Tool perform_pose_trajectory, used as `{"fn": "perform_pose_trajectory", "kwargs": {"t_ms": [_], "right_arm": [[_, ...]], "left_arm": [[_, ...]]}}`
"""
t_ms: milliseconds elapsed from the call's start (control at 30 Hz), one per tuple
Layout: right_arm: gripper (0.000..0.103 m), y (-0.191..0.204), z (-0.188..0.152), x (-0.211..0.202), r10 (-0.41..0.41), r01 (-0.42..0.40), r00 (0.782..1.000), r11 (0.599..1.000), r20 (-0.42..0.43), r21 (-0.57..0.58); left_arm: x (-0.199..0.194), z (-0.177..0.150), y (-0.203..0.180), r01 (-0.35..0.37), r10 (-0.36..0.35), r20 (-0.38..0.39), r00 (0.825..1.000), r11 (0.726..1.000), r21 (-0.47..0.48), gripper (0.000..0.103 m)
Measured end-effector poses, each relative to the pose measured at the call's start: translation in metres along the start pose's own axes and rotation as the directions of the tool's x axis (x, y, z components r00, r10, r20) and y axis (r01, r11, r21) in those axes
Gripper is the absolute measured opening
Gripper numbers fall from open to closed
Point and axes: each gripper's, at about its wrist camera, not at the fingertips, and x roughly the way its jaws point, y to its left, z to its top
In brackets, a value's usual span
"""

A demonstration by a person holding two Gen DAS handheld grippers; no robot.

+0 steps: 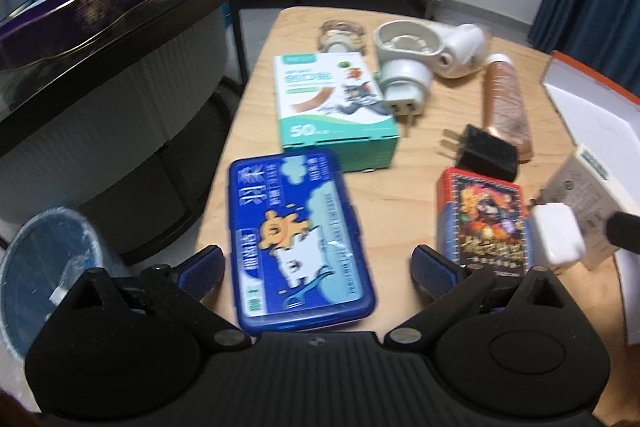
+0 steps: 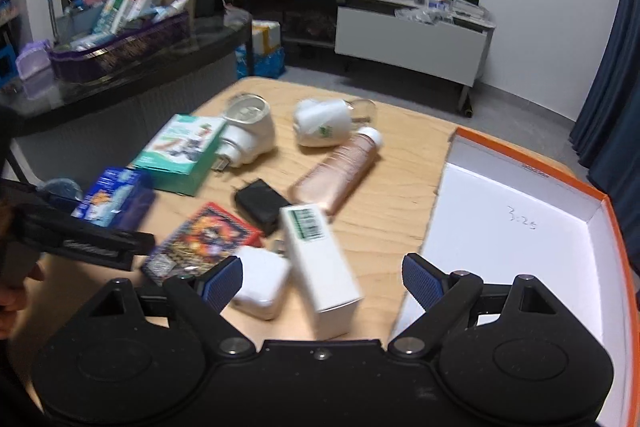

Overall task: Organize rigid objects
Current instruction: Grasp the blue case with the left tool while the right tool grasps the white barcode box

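Note:
My left gripper (image 1: 316, 269) is open, its jaws to either side of a blue plastic case (image 1: 298, 239) on the wooden table (image 1: 416, 155). My right gripper (image 2: 320, 281) is open around a white carton (image 2: 320, 263), beside a white charger (image 2: 262, 281). A red card box (image 1: 486, 219) (image 2: 204, 239), a black plug adapter (image 1: 486, 151) (image 2: 260, 205), a green bandage box (image 1: 332, 103) (image 2: 182, 151), a white plug-in device (image 1: 408, 63) (image 2: 248, 135), a white cup-like item (image 2: 322, 123) and a pink bottle (image 1: 506, 103) (image 2: 340, 171) lie on the table. An orange-rimmed white box (image 2: 520, 227) sits at the right.
A dark curved counter (image 1: 132, 11) with a purple tray (image 2: 120, 43) of packages stands left of the table. A blue bin (image 1: 44, 259) is on the floor at the left. A low cabinet (image 2: 412, 39) and a blue curtain (image 2: 616, 67) are behind.

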Motion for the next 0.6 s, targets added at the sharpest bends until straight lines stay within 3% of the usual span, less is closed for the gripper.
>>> {"fn": "perform_pose_trajectory", "kwargs": {"t_ms": [100,233,300,367,400,467,600], "right_arm": [[0.102,-0.009,0.004,0.013,0.006,-0.005,0.999,1.0,-0.032,0.008],[0.095,-0.016,0.008,0.028,0.012,-0.01,0.998,0.999,-0.062,0.031],[0.078,-0.015,0.01,0.035,0.025,-0.022,0.997,0.999,-0.075,0.035],[0.066,-0.012,0.01,0.044,0.044,-0.04,0.994,0.998,-0.102,0.038],[0.049,-0.01,0.009,0.048,0.055,-0.052,0.992,0.998,-0.114,0.036],[0.033,-0.005,0.007,0.053,0.085,-0.08,0.988,0.996,-0.125,0.044],[0.032,-0.002,0.005,0.044,0.056,-0.051,0.996,0.997,-0.074,0.061]], "left_arm": [[0.002,0.0,-0.005,-0.008,0.008,0.019,1.0,1.0,0.028,0.096],[-0.001,-0.001,-0.005,-0.015,0.013,0.059,0.998,0.999,0.041,0.074],[-0.002,-0.002,-0.007,-0.017,0.013,0.075,0.997,0.998,0.053,0.064],[-0.002,-0.004,-0.009,-0.005,0.0,0.087,0.996,0.998,0.065,0.063],[-0.003,-0.004,-0.01,-0.002,-0.005,0.094,0.996,0.998,0.07,0.063],[-0.003,-0.005,-0.01,0.005,-0.012,0.104,0.995,0.998,0.069,0.062],[-0.005,-0.007,-0.01,0.013,-0.019,0.111,0.994,0.998,0.058,0.062]]}}
